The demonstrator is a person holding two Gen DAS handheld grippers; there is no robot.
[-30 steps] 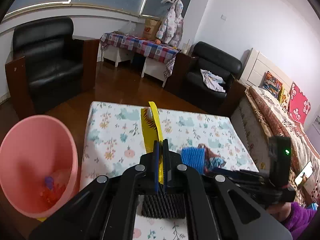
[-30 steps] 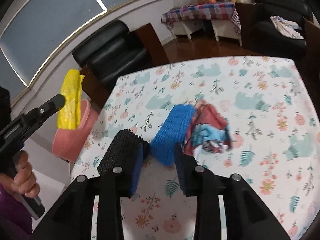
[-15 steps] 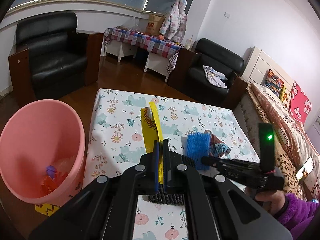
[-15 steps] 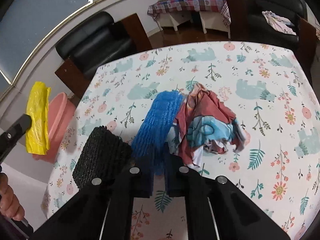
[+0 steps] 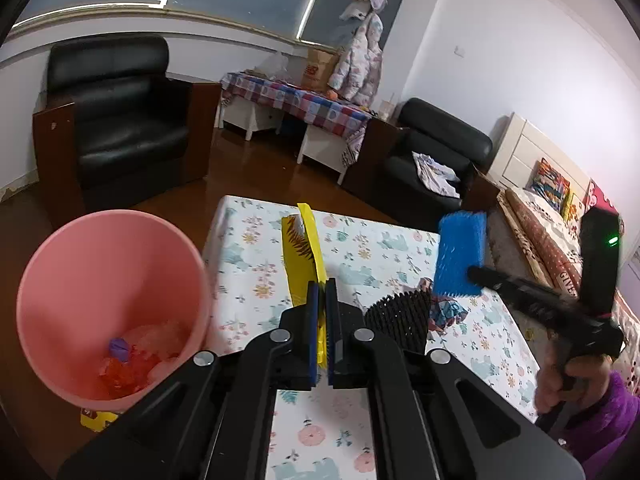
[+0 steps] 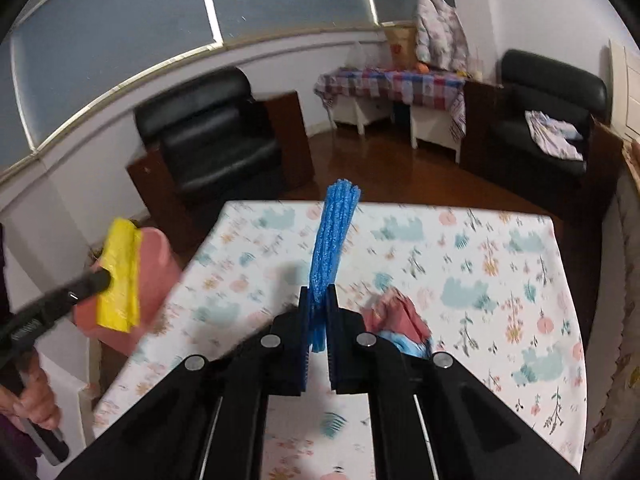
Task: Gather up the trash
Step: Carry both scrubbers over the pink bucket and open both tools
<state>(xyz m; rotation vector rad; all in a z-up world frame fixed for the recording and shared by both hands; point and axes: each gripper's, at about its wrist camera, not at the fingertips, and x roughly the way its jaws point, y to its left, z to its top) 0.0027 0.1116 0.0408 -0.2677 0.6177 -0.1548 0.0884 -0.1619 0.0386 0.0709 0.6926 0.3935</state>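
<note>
My left gripper [image 5: 320, 288] is shut on a yellow plastic wrapper [image 5: 301, 252] and holds it up beside the pink bin [image 5: 112, 304], which holds some red and purple trash. My right gripper [image 6: 318, 294] is shut on a blue foam net [image 6: 333, 236] and holds it above the floral table [image 6: 500, 264]; the net also shows in the left wrist view [image 5: 460, 256]. A black foam net [image 5: 400, 316] and a crumpled red and blue wrapper [image 6: 400, 320] lie on the table. The yellow wrapper also shows in the right wrist view [image 6: 120, 276].
The bin stands on the floor at the table's left edge. Black armchairs [image 5: 116, 120] stand behind it and at the back right [image 5: 436, 160]. A low table with a checked cloth [image 5: 296, 104] is along the far wall. A bed [image 5: 560, 240] lies to the right.
My right gripper closed on the blue foam net and lifted it off the table. My left gripper moved left toward the bin with the yellow wrapper still in it.
</note>
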